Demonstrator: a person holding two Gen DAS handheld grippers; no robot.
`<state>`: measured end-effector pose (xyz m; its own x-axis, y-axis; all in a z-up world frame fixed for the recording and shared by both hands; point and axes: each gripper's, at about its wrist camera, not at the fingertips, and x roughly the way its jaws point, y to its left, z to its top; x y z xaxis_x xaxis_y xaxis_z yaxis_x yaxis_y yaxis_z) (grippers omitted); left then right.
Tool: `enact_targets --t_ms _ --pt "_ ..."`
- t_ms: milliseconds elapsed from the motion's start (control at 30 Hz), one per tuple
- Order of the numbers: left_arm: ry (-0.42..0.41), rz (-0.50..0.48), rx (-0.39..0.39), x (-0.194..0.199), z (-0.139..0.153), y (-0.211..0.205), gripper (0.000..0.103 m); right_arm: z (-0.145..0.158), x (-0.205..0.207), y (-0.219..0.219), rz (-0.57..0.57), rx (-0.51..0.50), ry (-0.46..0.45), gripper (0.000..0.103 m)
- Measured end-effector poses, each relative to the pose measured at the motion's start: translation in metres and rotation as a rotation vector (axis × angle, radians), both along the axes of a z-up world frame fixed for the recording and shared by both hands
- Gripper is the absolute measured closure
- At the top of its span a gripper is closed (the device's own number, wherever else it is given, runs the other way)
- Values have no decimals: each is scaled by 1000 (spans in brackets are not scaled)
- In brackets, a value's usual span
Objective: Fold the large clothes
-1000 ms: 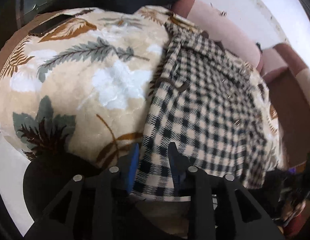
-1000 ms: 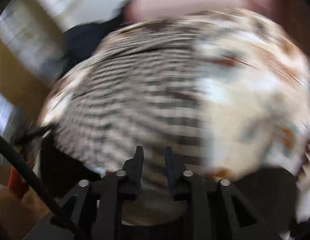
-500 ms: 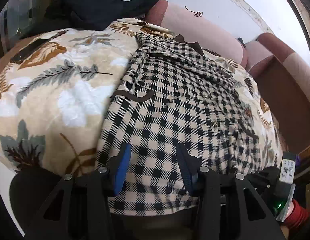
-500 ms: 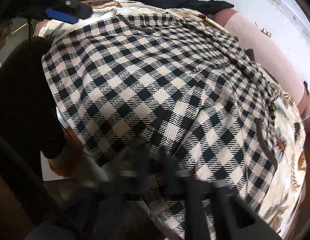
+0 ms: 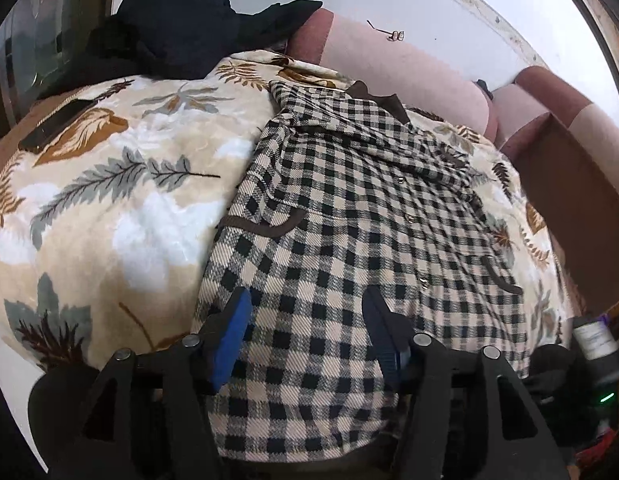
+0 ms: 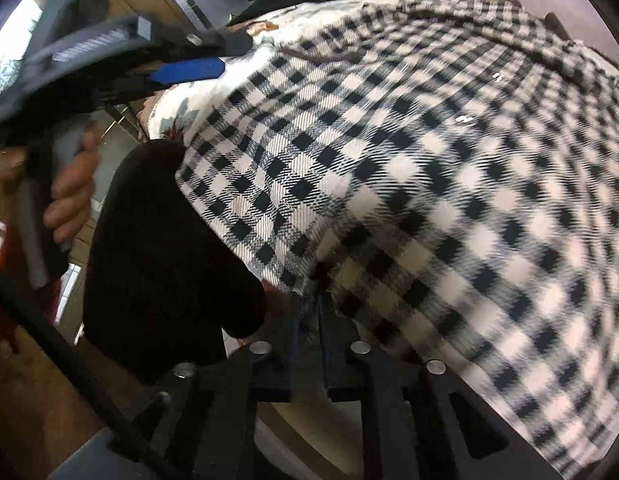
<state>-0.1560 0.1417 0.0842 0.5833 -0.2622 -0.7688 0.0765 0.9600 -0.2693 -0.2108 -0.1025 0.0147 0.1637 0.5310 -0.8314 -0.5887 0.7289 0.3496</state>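
A black-and-cream checked shirt (image 5: 349, 216) with brown trim lies spread on a leaf-patterned blanket (image 5: 109, 200), collar at the far end. My left gripper (image 5: 305, 312) is open, its blue-padded fingers straddling the shirt's near hem, above the cloth. My right gripper (image 6: 307, 308) is shut on the hem of the checked shirt (image 6: 429, 160) at its near edge. The left gripper's blue pad (image 6: 185, 72) shows at the upper left of the right wrist view, held by a hand (image 6: 69, 196).
A dark garment (image 5: 181, 32) is heaped at the blanket's far left. Pink and maroon cushions (image 5: 389, 64) line the white wall behind. A black rounded thing (image 6: 157, 264) sits by the bed's near edge. A brown box side (image 5: 569, 200) stands at the right.
My left gripper opened wider and came over the shirt's hem. My right gripper swung from the blanket side to the shirt's near edge and closed on the hem.
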Motion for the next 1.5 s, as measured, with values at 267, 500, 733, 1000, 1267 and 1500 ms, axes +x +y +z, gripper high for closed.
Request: enact_targets --t_ms 267,500,733,1000,1267,1500 --pt "34 28 89 39 -16 -10 45 35 55 -105 -378 -84 -133 65" --pt "40 105 181 80 -30 3 45 54 140 -96 -479 -4 -179 65" --pt "27 147 198 94 -40 21 51 51 270 -47 -551 -98 -253 82" --pt "37 150 144 92 -52 40 53 -14 335 -39 -614 -113 -36 82" --pt "19 277 -5 82 -39 81 48 39 208 -108 -510 7 10 50" --pt "136 184 -99 82 -55 82 44 23 124 -207 -697 -59 66 39"
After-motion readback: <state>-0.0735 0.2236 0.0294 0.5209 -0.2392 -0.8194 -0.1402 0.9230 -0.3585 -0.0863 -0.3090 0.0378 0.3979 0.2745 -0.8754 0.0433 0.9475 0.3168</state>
